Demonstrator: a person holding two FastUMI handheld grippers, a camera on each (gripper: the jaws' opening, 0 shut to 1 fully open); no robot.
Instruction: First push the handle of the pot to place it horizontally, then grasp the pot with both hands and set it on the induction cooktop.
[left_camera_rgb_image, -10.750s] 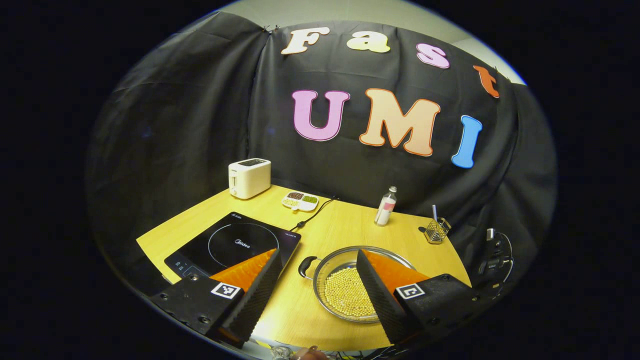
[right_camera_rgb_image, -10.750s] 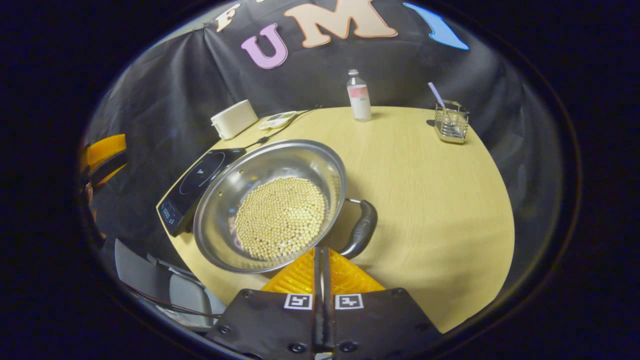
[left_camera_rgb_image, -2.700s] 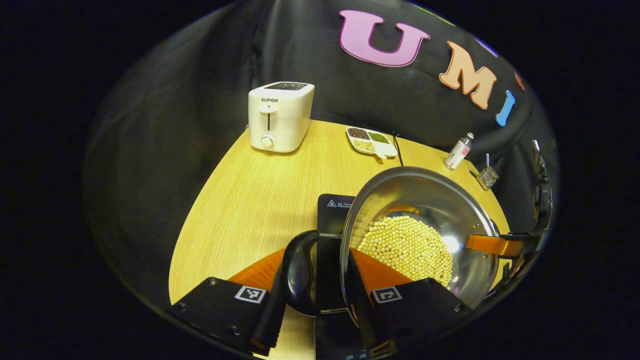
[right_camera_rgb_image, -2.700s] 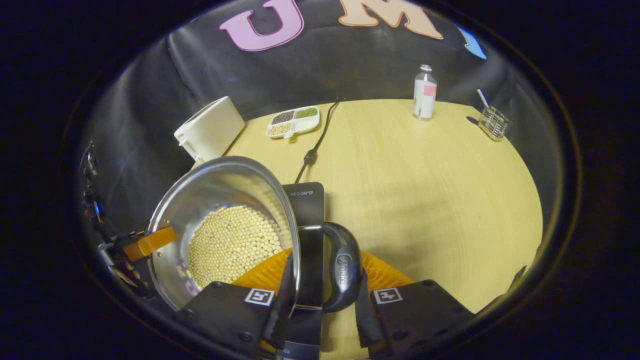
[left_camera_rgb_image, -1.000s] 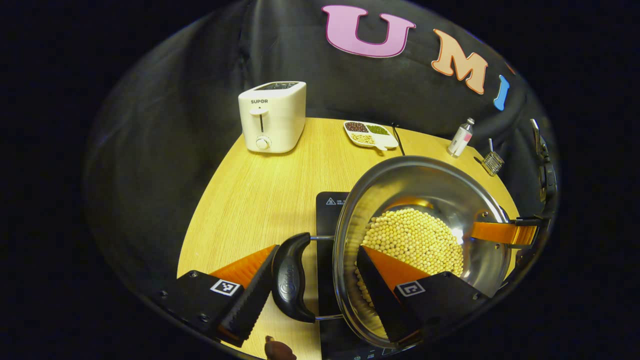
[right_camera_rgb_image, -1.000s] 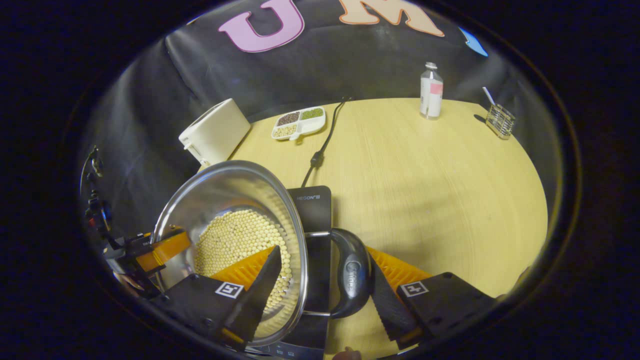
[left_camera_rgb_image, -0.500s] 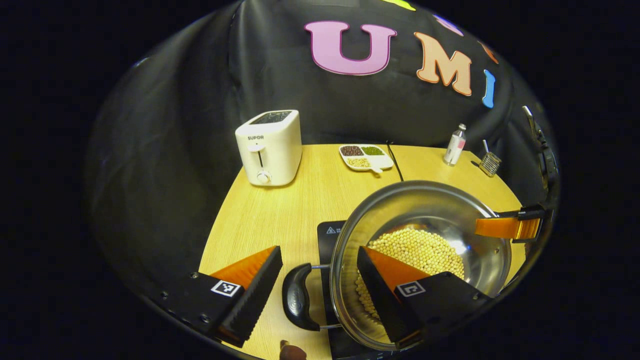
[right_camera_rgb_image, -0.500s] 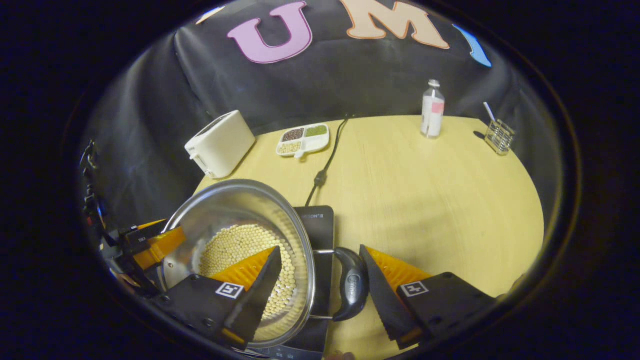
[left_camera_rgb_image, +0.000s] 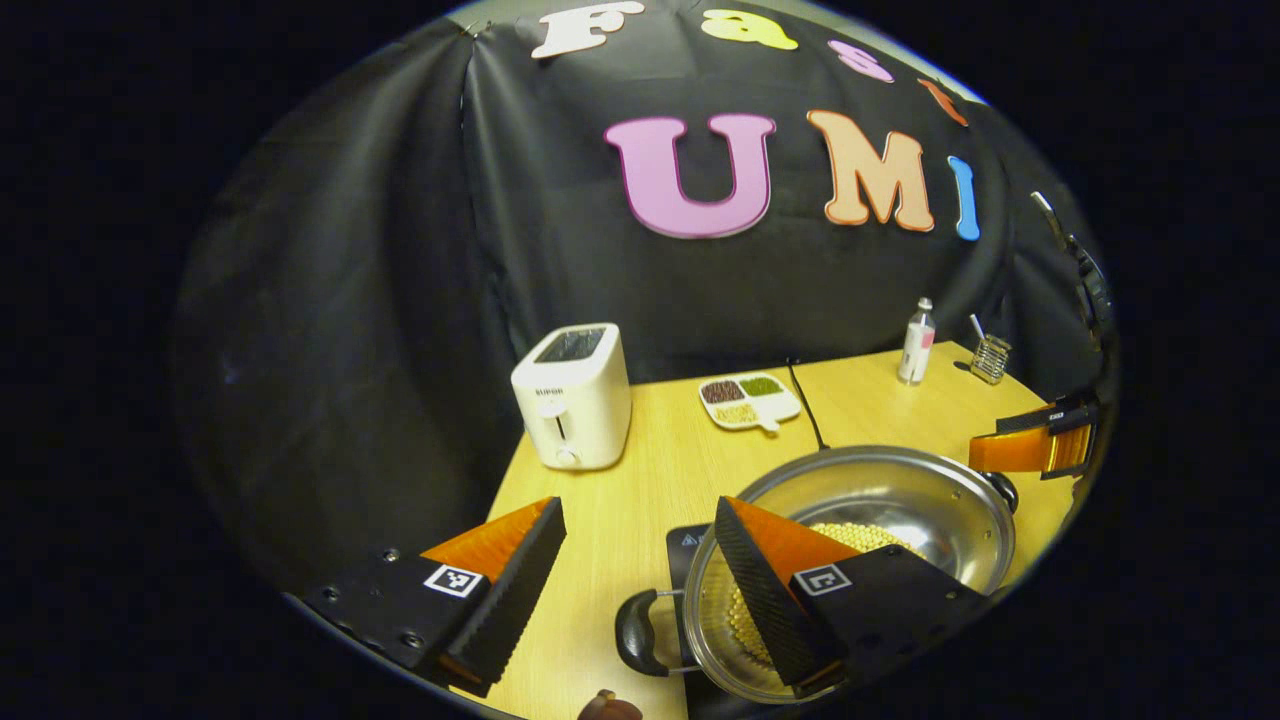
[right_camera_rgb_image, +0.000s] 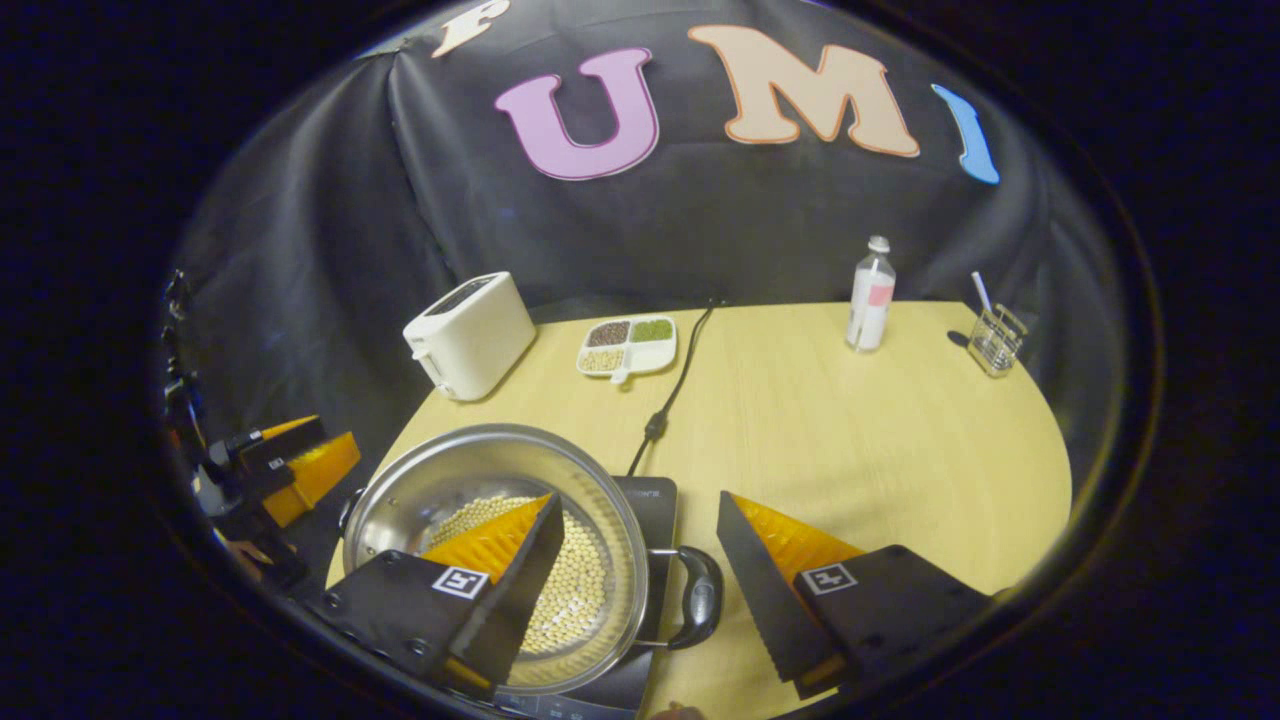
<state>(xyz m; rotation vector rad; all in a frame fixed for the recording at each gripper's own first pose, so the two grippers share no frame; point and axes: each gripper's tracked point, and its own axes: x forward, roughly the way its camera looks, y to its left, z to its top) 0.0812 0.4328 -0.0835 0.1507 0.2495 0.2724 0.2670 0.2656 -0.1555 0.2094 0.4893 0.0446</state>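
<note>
Pot (right_camera_rgb_image: 480, 500) full of pale beans sits on the induction cooktop (right_camera_rgb_image: 650, 500), its handles (right_camera_rgb_image: 700, 597) out to either side. Left gripper (left_camera_rgb_image: 640, 520) hangs above the near-left handle (left_camera_rgb_image: 632, 632), jaws wide apart, gripping nothing. Right gripper (right_camera_rgb_image: 640, 515) hovers over the right handle, jaws spread too. Farther back on the table (right_camera_rgb_image: 850, 440): toaster (right_camera_rgb_image: 468, 335), divided dish (right_camera_rgb_image: 627, 345), bottle (right_camera_rgb_image: 870, 294), wire holder (right_camera_rgb_image: 996, 338).

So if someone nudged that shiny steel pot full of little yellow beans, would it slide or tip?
The shiny steel pot looks wide and low, so tipping seems unlikely. It sits on the smooth black induction cooktop, so it would probably slide. The yellow beans lie loose; they likely add weight and would shift if it were jolted.
</note>
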